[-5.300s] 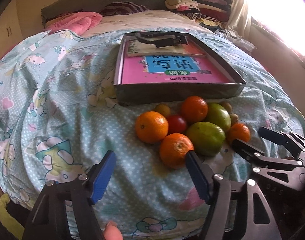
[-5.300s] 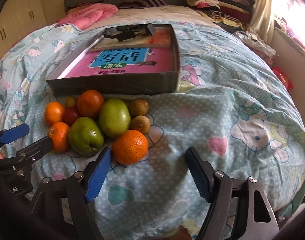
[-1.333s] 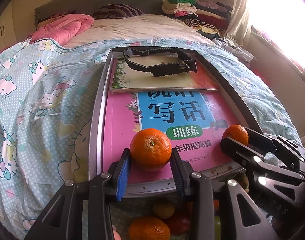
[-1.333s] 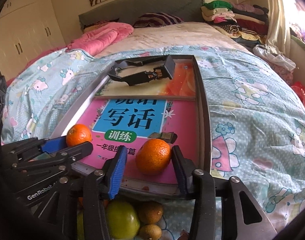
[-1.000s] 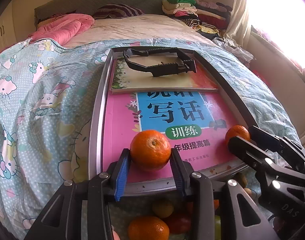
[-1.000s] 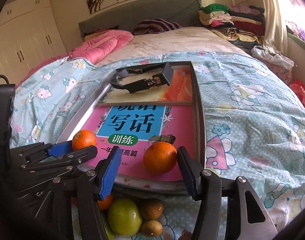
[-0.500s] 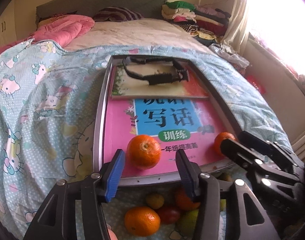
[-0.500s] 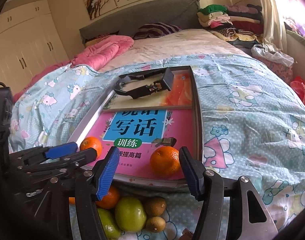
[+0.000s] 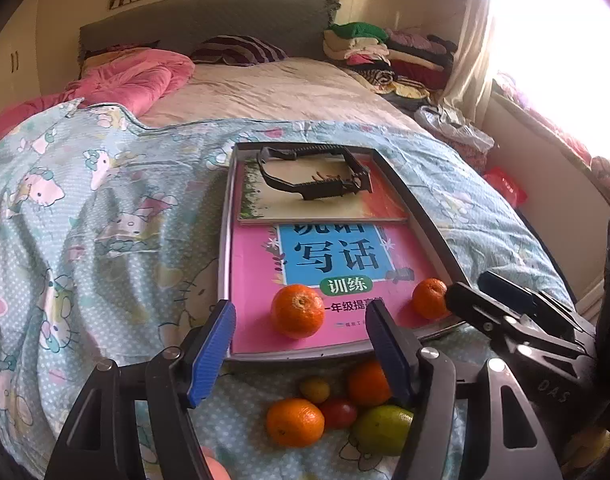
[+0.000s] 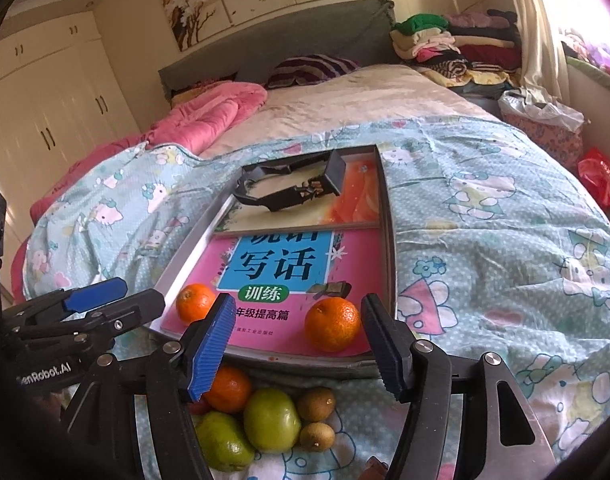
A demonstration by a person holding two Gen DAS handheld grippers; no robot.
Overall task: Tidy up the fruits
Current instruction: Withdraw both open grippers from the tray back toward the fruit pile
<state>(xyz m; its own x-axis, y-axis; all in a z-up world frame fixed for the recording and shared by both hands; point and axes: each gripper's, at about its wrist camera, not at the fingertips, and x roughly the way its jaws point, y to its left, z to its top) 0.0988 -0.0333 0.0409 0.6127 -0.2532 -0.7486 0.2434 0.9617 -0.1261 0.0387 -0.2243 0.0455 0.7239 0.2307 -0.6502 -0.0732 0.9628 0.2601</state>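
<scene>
Left gripper (image 9: 301, 344): blue-padded jaws spread wide and empty – nothing sits between the pads.
Left-hand orange: a round, dimpled orange citrus fruit (image 9: 297, 311) rests on the pink workbook cover inside the shallow grey metal tray (image 9: 224, 248), near its front edge; it lies ahead of the left claw, apart from both pads.
Remaining pile, left view: below the tray's front rim, on the pale-blue cartoon-print quilt (image 9: 85, 220), lie a loose orange (image 9: 295, 422), a small red tomato-like fruit (image 9: 339, 412), a small yellowish fruit (image 9: 315, 389) and a green round fruit (image 9: 381, 430) – the loose orange is directly under the left claw's opening.
Right gripper (image 10: 297, 344): jaws likewise parted wide, holding nothing.
Right-hand orange: a second round orange citrus fruit (image 10: 332, 329) sits on the same pink cover by the tray's right front corner, ahead of the right claw and nearer its right pad (not touching it).
Remaining pile, right view: two green round fruits (image 10: 271, 420), two small brown oval fruits (image 10: 316, 403) and another orange (image 10: 228, 389) lie below the right claw.
Deciding relation: the unsorted fruit lies nearer than the tray and lower, so each claw would likely need to draw back and drop; the loose orange favours the left hand, the brown fruits the right.
Other contents: a black plastic clamp frame (image 9: 313, 176) lies at the tray's far end.
</scene>
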